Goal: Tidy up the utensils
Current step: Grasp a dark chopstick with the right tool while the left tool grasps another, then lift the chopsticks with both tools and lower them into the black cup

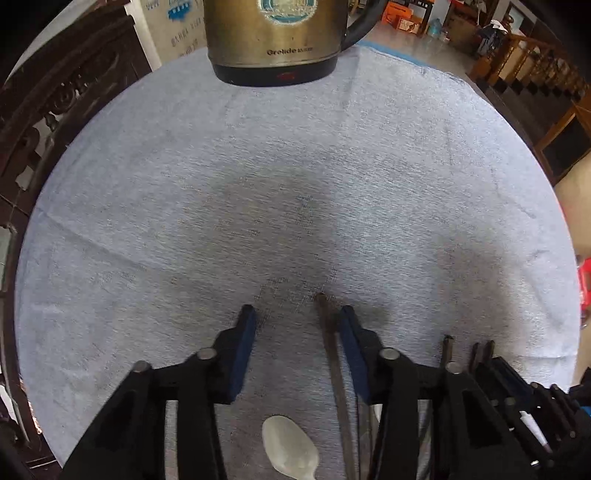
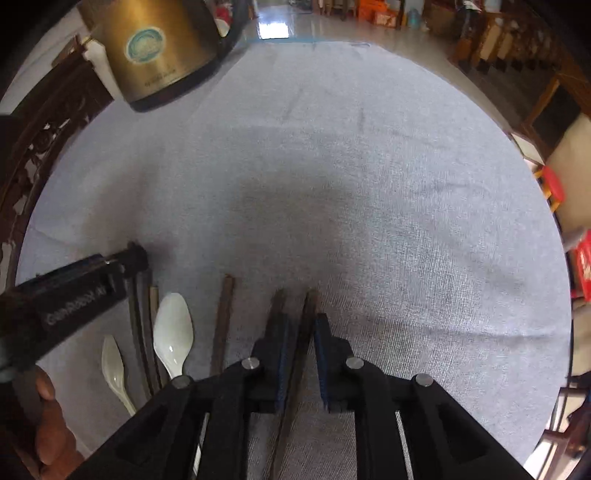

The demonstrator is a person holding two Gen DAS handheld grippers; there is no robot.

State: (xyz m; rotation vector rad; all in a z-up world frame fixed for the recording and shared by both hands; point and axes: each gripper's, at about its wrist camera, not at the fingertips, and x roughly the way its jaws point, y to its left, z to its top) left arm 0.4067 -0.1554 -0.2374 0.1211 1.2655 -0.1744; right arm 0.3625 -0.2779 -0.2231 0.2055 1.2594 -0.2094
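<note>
Brass kettle [image 1: 275, 35] marked "Grelide", left fingers [image 1: 249, 343] released, right fingers [image 2: 282, 354] grasping chopstick [image 2: 306, 332].

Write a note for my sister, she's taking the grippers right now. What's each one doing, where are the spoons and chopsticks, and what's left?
Right gripper: shut on one dark chopstick, pointing down at the cloth.
Left gripper: jaws apart, a chopstick lies on the cloth beside its right finger, not gripped.
Laid out near the table's front: a big white spoon, a small white spoon, several chopsticks side by side, one lying alone. The kettle stands at the back.
Done: most pieces lie roughly in a row.
Left: probably place the held chopstick with the others and tidy the loose ones.
</note>
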